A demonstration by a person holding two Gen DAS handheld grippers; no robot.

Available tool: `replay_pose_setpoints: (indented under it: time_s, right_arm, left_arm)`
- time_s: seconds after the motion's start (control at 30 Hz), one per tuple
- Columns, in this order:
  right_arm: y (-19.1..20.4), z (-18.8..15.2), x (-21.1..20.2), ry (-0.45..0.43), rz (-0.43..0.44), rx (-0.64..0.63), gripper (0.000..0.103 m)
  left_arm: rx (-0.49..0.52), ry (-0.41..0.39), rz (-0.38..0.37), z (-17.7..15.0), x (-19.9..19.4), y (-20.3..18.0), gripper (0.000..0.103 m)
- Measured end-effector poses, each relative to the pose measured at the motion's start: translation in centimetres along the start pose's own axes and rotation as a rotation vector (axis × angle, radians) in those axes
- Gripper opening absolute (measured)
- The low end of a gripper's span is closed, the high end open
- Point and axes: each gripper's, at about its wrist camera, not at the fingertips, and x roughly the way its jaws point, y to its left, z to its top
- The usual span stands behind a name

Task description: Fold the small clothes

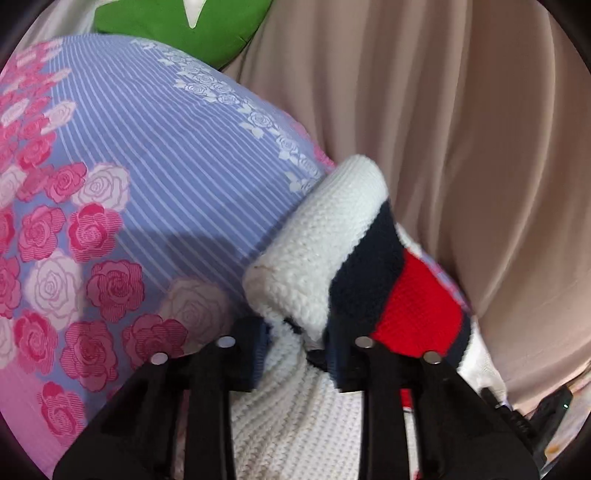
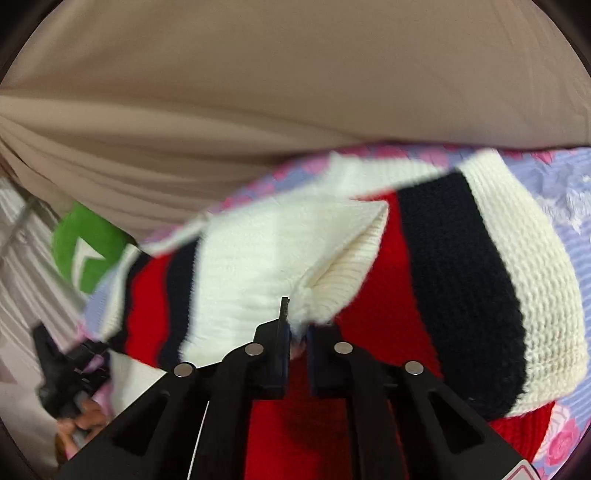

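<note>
A small knit sweater (image 1: 325, 243) in white with navy and red stripes lies on a floral bedsheet (image 1: 147, 192). My left gripper (image 1: 295, 354) has its fingers around a bunch of the white knit, with a white cuffed part folded over ahead of it. In the right wrist view the sweater (image 2: 461, 266) fills the middle. My right gripper (image 2: 297, 339) is shut on a white fold of it and lifts it; the fabric there is blurred with motion.
A beige curtain (image 1: 461, 129) hangs behind the bed and also shows in the right wrist view (image 2: 258, 92). A green cushion (image 1: 177, 26) lies at the far end of the bed. The other gripper and the hand holding it (image 2: 70, 387) show at the left.
</note>
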Motion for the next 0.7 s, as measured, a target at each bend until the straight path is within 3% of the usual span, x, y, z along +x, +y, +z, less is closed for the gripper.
replay_pose_setpoints:
  time_s: [0.07,0.13,0.17,0.2,0.27,0.33,0.43,0.5,0.57,0.67,0.7]
  right_arm:
    - [1.7,0.1,-4.2,-0.129,0.026,-0.061,0.006]
    - [1.1,-0.8,-6.1,-0.172,-0.005,-0.069,0.006]
    - [0.3,-1.3,-5.4,-0.151,-0.076,-0.079,0.006]
    - [-1.1,-2.3,-3.1,-0.086,-0.217,-0.106,0.006]
    - [-3.6,-3.8,0.8,0.046,-0.345,-0.108,0.006]
    - [-3.0,-3.4,-1.3,-0.010,-0.293,-0.077,0.005]
    - [-1.2,-2.7,-5.5,-0.122,-0.209,-0.086,0.005]
    - [-2.4,-3.1,-5.0,-0.091,-0.226,-0.065,0.005]
    - [-4.9,-3.9,-0.7,0.069,-0.293,-0.033,0.006]
    - [-5.4,-4.0,-2.6,0.031,-0.248,0.036,0.007]
    - [-5.1,-3.8,-4.1,-0.011,-0.256,0.063,0.017]
  left_arm:
    - [0.010,-0.026,0.021,-0.1,-0.5,0.0,0.022]
    - [0.038,-0.040,0.034,-0.7,-0.8,-0.7,0.022]
    - [0.064,-0.042,0.044,-1.6,-1.1,-1.6,0.022]
    - [0.097,-0.042,0.065,-2.1,-1.0,-2.3,0.023]
    - [0.173,-0.020,0.107,-3.4,-0.3,-3.9,0.023]
    - [0.256,-0.045,0.185,-4.4,-0.5,-5.3,0.023]
    - [0.302,-0.070,0.223,-4.8,-0.9,-5.8,0.023]
    - [0.295,-0.052,0.218,-4.7,-0.5,-5.9,0.023]
    - [0.295,-0.043,0.224,-4.6,-0.2,-6.0,0.024]
    - [0.295,-0.044,0.232,-4.3,0.5,-5.7,0.025]
    - [0.285,-0.045,0.232,-4.3,0.6,-5.7,0.025]
